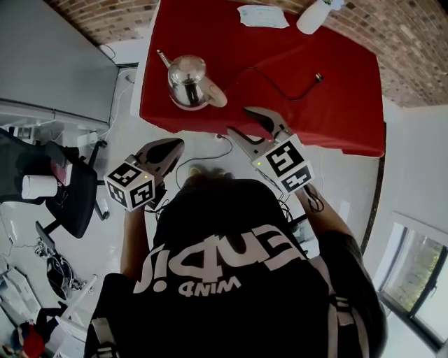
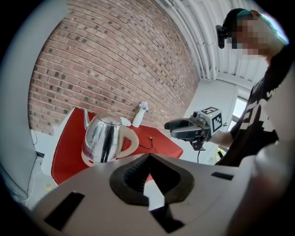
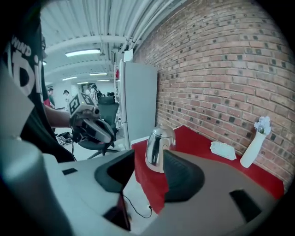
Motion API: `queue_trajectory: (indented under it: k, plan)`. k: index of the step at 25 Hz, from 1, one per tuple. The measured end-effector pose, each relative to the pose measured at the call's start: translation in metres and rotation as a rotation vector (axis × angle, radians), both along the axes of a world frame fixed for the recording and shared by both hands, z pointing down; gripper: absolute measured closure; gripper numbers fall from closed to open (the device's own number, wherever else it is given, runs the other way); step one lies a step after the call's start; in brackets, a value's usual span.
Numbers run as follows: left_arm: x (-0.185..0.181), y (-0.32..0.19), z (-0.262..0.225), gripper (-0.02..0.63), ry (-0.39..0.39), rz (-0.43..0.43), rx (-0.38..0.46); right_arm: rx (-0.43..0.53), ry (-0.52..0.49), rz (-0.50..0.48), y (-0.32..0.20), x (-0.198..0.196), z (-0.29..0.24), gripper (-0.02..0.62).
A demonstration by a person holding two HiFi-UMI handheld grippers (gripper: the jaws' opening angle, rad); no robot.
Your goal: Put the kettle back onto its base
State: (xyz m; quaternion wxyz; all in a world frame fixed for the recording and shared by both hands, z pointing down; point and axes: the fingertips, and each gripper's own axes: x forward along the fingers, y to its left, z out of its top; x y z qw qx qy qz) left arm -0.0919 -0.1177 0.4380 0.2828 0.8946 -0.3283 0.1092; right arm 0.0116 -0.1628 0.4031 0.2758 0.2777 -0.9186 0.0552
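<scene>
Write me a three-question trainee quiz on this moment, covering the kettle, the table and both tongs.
1. True or false: the right tongs are clamped on the kettle.
2. Which lies nearest the white vase? A) the kettle B) the tissue C) the cable plug
3. Fill in: the jaws of the left tongs stand ____.

Key:
1. False. They stand open with nothing between them, short of the kettle.
2. B
3. together
</scene>
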Motion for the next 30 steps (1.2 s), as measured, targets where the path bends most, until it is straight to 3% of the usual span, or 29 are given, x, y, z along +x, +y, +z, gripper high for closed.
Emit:
queue_trajectory:
  k: [3, 10, 21, 30]
  plan:
    - [0.002, 0.002, -0.004, 0.597, 0.003, 0.01, 0.005, 0.007, -0.01, -0.025, 0.019, -0.004, -0.009, 0.451]
    - [0.009, 0.011, -0.011, 0.597, 0.005, 0.036, 0.01, 0.01, -0.082, -0.009, 0.042, 0.0, -0.021, 0.537]
    - [0.024, 0.032, -0.027, 0.597, 0.008, 0.075, 0.035, -0.011, -0.239, -0.033, 0.07, 0.005, -0.052, 0.566]
    - [0.035, 0.043, -0.046, 0.597, 0.006, 0.085, 0.036, -0.026, -0.3, -0.08, 0.084, 0.011, -0.06, 0.572]
